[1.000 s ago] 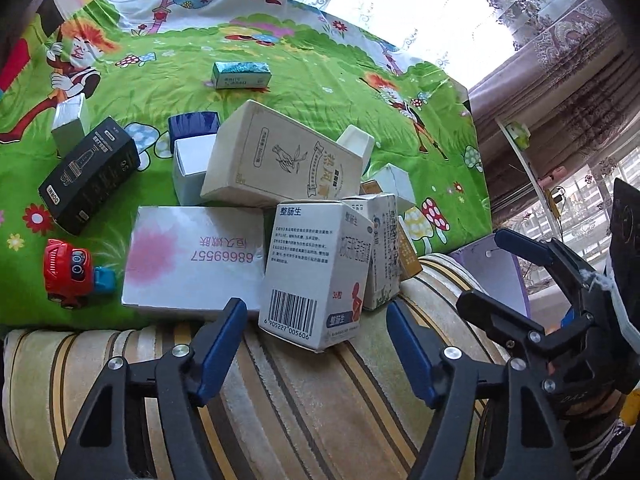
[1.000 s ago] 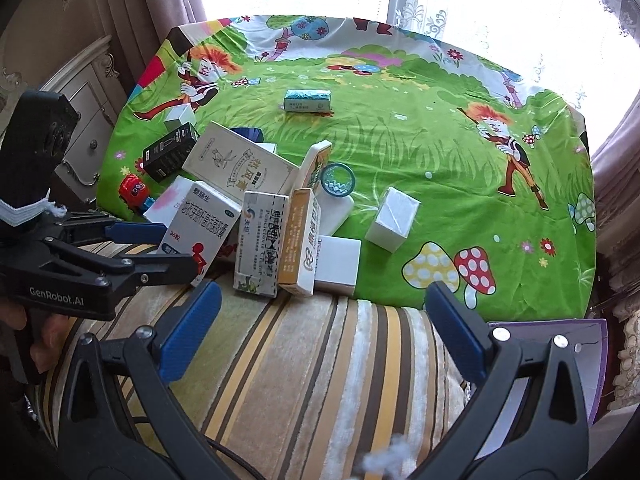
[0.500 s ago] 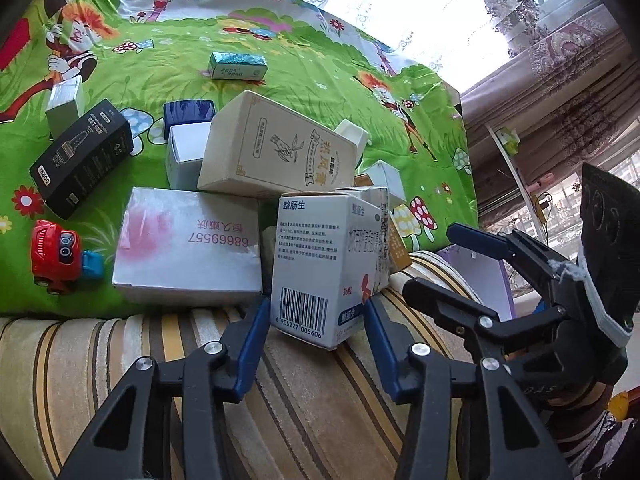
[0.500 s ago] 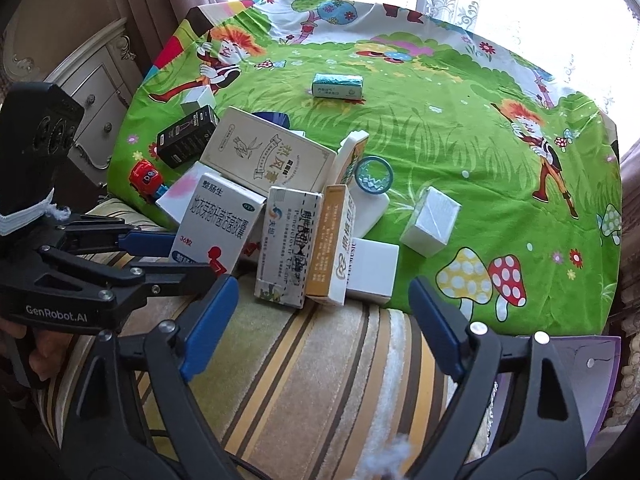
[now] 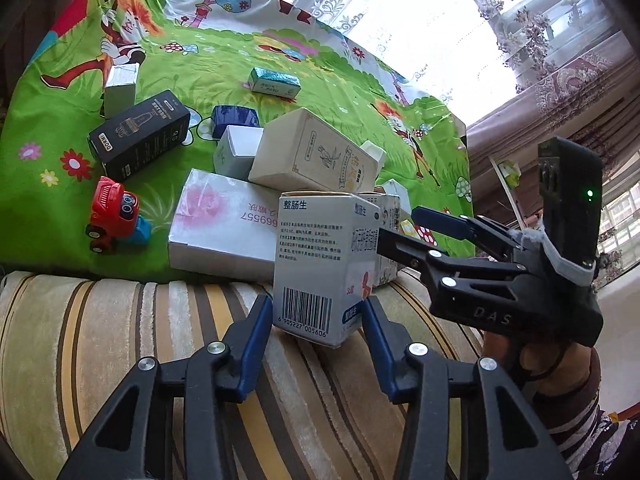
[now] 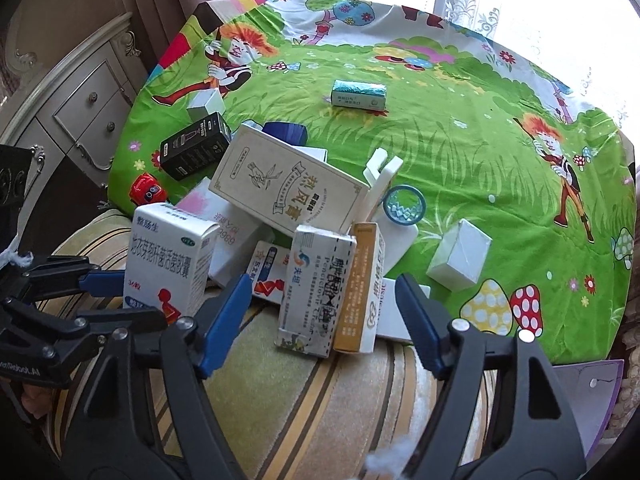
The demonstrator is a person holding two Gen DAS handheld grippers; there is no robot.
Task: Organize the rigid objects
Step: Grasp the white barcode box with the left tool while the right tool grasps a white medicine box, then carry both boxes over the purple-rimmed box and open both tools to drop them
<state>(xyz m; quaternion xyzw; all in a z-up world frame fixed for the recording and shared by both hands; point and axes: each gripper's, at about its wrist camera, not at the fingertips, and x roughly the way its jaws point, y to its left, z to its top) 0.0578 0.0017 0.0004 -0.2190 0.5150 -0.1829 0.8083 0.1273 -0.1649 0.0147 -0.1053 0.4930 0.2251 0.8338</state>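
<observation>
1. The left gripper (image 5: 316, 322) straddles the base of the upright white medicine box (image 5: 320, 264) with a barcode, on the striped cushion (image 5: 120, 340) – blue pads just beside its sides, contact unclear.
2. The right gripper (image 6: 324, 316) gapes wide before the leaning blister-pack box (image 6: 316, 292) and yellow box (image 6: 360, 288).
3. A second ago the left gripper stood wider and farther back – now it has closed in.
4. The boxes behind are half hidden.

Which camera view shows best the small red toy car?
The left wrist view: the red toy car shows whole, with eyes and wheels. In the right wrist view it is small and partly hidden behind the white medicine box.
</observation>
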